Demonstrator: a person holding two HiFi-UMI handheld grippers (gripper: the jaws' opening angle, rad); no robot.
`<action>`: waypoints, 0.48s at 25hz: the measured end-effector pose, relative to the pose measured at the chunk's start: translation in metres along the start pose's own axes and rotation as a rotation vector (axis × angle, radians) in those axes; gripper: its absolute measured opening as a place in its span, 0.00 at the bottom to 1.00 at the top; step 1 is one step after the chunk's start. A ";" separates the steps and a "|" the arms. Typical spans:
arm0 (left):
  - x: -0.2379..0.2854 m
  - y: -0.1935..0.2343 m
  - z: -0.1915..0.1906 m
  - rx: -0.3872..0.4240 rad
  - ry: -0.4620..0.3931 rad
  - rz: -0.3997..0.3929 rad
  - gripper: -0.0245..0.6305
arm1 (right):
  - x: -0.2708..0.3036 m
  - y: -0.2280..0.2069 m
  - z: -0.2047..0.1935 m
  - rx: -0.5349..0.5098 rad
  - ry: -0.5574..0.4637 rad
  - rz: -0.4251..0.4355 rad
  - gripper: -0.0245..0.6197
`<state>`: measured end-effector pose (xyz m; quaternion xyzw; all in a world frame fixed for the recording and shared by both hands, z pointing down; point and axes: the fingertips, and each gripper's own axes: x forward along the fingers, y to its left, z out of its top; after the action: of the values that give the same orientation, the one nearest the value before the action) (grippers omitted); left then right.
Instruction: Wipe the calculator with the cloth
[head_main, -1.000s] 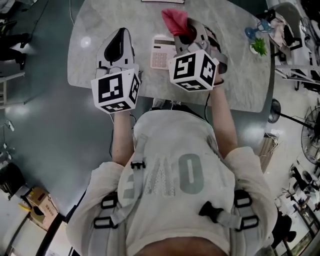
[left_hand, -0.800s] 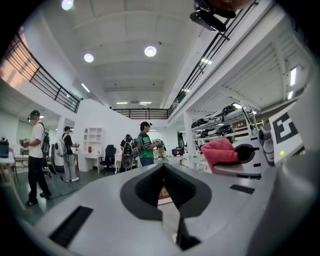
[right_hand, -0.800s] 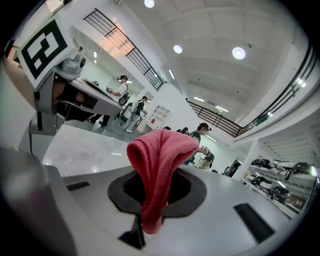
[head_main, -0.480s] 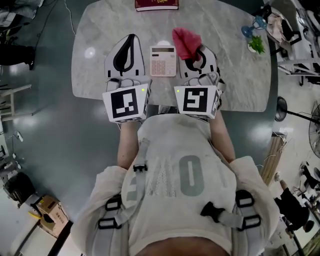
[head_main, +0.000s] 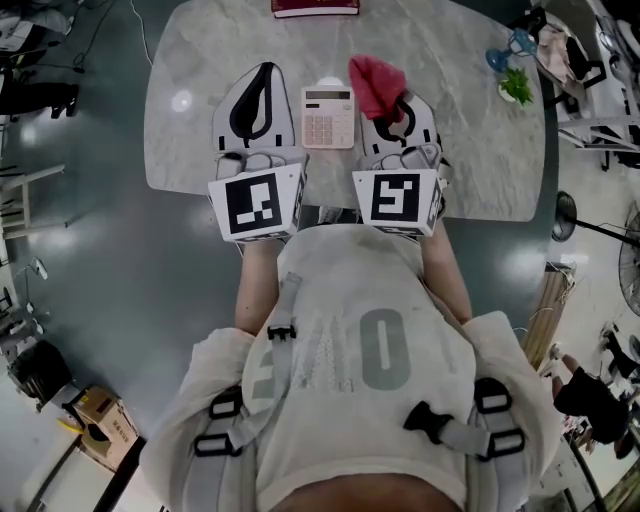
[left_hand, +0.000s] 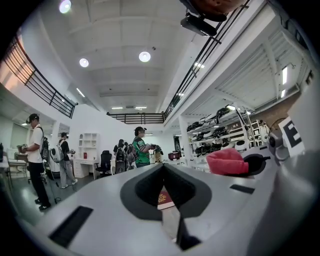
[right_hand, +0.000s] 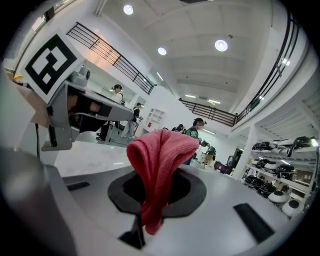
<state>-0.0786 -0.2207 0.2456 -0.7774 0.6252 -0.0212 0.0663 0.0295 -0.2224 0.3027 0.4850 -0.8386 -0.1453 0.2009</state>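
Marble tabletop (head_main: 470, 150) carries the calculator (head_main: 328, 117), lying flat between two grippers. The left gripper (head_main: 264, 72) is clenched on nothing; the right gripper (head_main: 398, 104) pinches the red cloth (head_main: 376, 84). The wipe would go best with the cloth's loose end dragged lightly across the keys. There is bare room either side, and a book (head_main: 314, 7) lies at the far edge.

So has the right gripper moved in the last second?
Yes: the right gripper, holding the cloth, has shifted right, clear of the calculator.
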 end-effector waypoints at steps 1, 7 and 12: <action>0.000 0.001 0.001 0.000 -0.002 0.001 0.07 | 0.000 0.000 0.001 -0.006 -0.001 -0.001 0.12; -0.002 0.003 0.001 -0.003 -0.004 0.004 0.07 | -0.001 -0.002 0.004 -0.003 0.000 -0.005 0.12; -0.001 0.002 0.000 -0.007 -0.004 0.009 0.07 | -0.002 -0.008 -0.003 -0.041 0.016 -0.021 0.12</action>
<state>-0.0812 -0.2198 0.2455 -0.7749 0.6285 -0.0170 0.0648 0.0376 -0.2242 0.3013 0.4908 -0.8286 -0.1608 0.2160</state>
